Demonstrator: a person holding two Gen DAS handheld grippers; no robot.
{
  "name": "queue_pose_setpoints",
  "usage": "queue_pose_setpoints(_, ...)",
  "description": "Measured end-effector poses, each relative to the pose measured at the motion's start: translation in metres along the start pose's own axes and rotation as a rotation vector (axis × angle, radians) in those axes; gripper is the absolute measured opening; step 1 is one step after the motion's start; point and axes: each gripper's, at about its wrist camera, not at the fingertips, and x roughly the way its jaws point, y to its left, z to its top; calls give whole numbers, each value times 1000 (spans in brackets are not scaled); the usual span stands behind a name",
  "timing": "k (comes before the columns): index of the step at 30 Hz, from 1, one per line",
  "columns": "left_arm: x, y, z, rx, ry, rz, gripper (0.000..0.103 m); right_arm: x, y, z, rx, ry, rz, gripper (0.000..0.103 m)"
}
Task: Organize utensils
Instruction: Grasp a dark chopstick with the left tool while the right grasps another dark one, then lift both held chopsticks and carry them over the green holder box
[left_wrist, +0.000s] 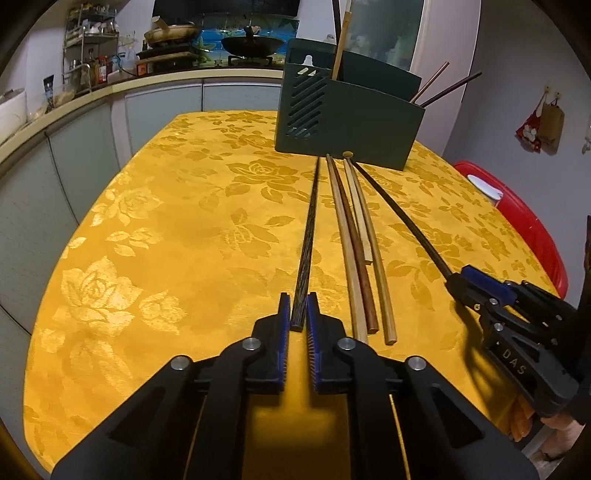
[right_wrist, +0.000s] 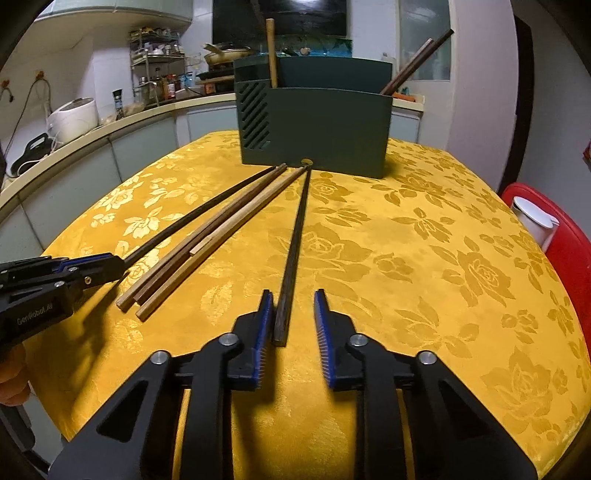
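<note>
Holder: far end of table, upper centre of frame.
Chopsticks: flat on table before holder, side by side.
More chopsticks: standing in holder.
Counter: behind table, upper left.

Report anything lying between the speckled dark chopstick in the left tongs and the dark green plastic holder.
Nothing visible. The speckled dark chopstick, gripped by the left tongs, points at the dark green plastic holder; the loose wooden chopsticks lie beside it, not across.
</note>
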Motion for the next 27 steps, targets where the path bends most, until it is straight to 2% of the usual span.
queue_pose_setpoints(6,-1,-11,-4,43,-5,5,7,-1,0,0,-9,-1,12,10)
queue_pose_setpoints(20,2,-19,-7,75,-43,59,8,-6,-8,-8,-12,-33,5,9)
queue_pose_setpoints(27,0,-17,-6,87,-29,58,7,-5,-17,-2,16,13,49,8)
